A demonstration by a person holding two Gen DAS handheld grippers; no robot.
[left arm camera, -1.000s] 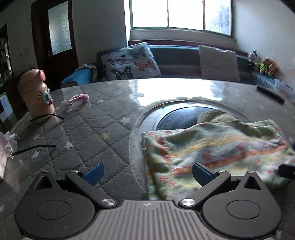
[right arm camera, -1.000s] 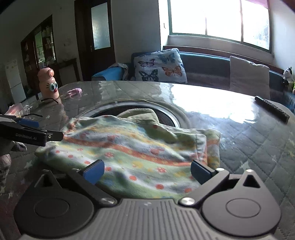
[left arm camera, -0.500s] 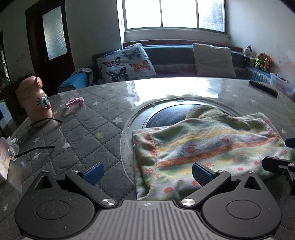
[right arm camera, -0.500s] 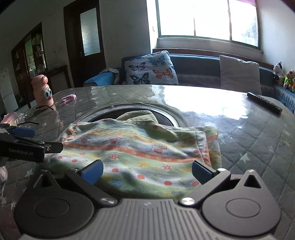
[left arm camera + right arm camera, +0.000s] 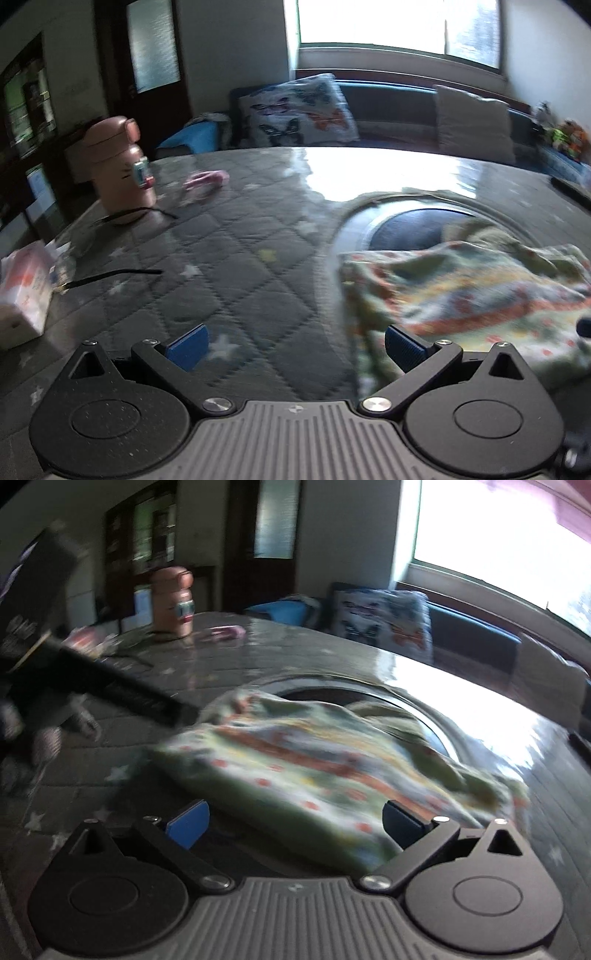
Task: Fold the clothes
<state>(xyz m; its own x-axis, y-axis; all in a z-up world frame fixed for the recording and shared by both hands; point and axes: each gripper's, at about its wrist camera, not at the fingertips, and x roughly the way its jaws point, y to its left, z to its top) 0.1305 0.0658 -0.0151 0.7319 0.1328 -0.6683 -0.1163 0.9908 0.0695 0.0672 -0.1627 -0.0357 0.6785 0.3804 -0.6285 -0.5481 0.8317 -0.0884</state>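
Both frames are smeared with blur, but the floral garment (image 5: 461, 288) lies bunched on the quilted table (image 5: 229, 258), partly draped over the round dark inset (image 5: 406, 229) at its centre. The left gripper (image 5: 295, 345) hangs over the cloth's left edge with its blue pads spread wide, gripping nothing. The right gripper (image 5: 293, 821) sits just as wide over the near edge, with the pink bottle (image 5: 122, 162) standing well off to the left.
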